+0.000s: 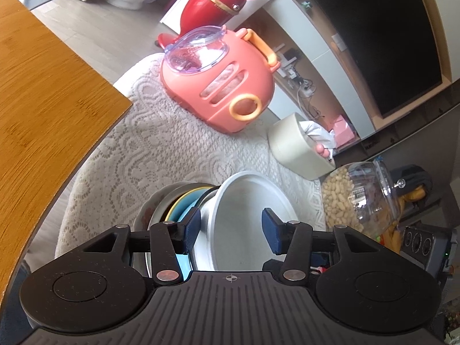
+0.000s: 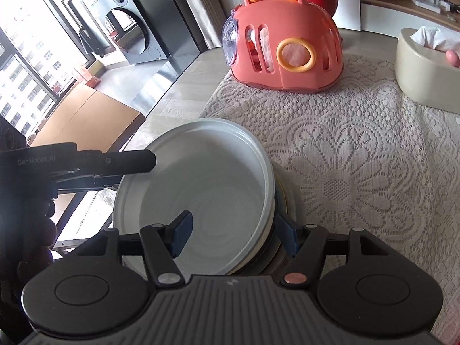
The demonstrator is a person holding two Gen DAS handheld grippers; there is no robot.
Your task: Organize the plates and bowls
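White plate sits tilted on top of dish stack, near edge of lace tablecloth. Right gripper straddles plate rim, jaws apart, pads not visibly pressing. Left gripper released, empty above plate. Advice: clamp rim firmly, lift plate level, keep stack from sliding.

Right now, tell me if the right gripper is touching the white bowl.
Cannot tell. In the right wrist view the right gripper straddles the white bowl's rim, one finger inside, one outside, but neither view plainly shows contact or a gap.
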